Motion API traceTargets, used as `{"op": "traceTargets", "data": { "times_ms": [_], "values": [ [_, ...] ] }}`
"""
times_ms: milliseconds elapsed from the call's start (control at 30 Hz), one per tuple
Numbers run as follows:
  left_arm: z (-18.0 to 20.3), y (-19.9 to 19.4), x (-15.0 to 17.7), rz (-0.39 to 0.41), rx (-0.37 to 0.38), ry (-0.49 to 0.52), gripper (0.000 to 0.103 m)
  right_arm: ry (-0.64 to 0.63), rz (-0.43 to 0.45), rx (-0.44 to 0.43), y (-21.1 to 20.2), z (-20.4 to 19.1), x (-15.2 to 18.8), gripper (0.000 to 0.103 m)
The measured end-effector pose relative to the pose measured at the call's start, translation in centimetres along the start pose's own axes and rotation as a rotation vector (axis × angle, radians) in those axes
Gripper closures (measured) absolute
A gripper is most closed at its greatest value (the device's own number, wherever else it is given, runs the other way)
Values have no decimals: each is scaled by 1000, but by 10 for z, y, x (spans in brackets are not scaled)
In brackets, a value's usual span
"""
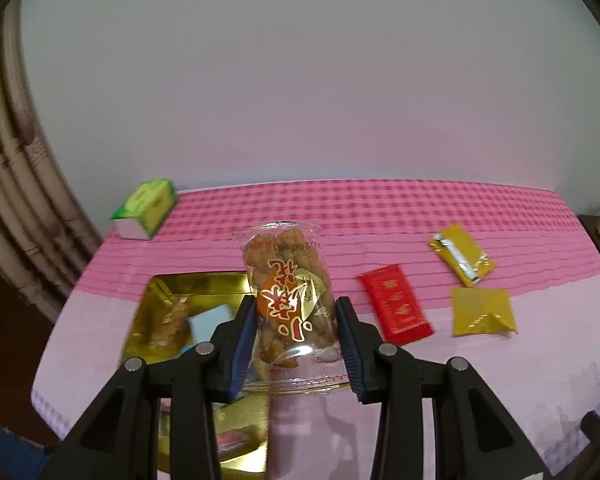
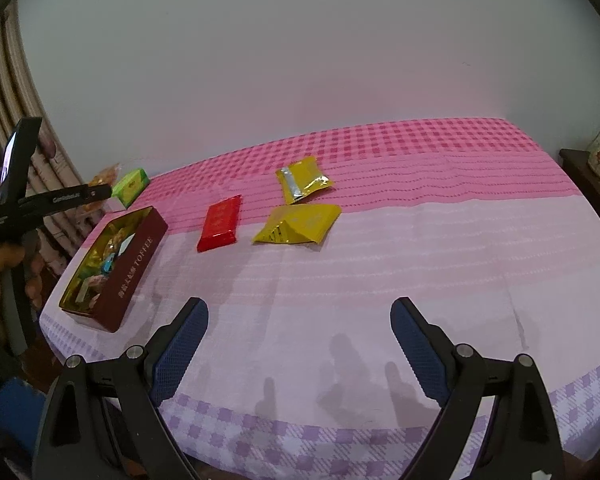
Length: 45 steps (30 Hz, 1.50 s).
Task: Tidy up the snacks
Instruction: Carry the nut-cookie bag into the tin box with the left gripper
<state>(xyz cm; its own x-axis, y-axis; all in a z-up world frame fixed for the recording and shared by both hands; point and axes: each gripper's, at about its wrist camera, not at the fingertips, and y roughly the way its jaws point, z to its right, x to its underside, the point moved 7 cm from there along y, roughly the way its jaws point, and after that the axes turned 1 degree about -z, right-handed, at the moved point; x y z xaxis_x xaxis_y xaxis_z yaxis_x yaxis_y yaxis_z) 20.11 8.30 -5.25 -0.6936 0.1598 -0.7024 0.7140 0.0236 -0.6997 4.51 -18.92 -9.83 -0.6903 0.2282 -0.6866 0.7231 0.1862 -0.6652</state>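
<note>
Stock at this moment: my left gripper clamped the clear snack packet above the toffee tin, right gripper gaped empty; beyond the tin, red packet and two yellow packets remained unsorted.

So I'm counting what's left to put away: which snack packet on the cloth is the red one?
The red packet, the flat one lying nearest the toffee tin. The two packets to its right are yellow.

A pink checked cloth covers the tabletop. A plain white wall stands behind. A flowery curtain hangs at the left.
</note>
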Motion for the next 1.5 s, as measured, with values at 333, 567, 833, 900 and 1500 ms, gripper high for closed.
{"op": "traceTargets", "data": {
  "times_ms": [333, 567, 833, 900, 1500],
  "values": [
    [-44, -9, 6, 2, -85, -29, 63, -7, 14, -9, -7, -7, -3, 11],
    [-59, -7, 10, -7, -126, -29, 63, -12, 11, -11, -8, -10, -2, 10],
    [-74, 1, 18, -31, -157, -39, 63, -12, 7, -12, -8, -11, -1, 9],
    [-77, 4, 21, -39, -163, -42, 63, -10, 4, -14, -8, -11, 0, 9],
    [-103, 36, 51, -118, -197, -73, 63, -20, -34, -1, 6, -12, 9, 9]
  ]
}}
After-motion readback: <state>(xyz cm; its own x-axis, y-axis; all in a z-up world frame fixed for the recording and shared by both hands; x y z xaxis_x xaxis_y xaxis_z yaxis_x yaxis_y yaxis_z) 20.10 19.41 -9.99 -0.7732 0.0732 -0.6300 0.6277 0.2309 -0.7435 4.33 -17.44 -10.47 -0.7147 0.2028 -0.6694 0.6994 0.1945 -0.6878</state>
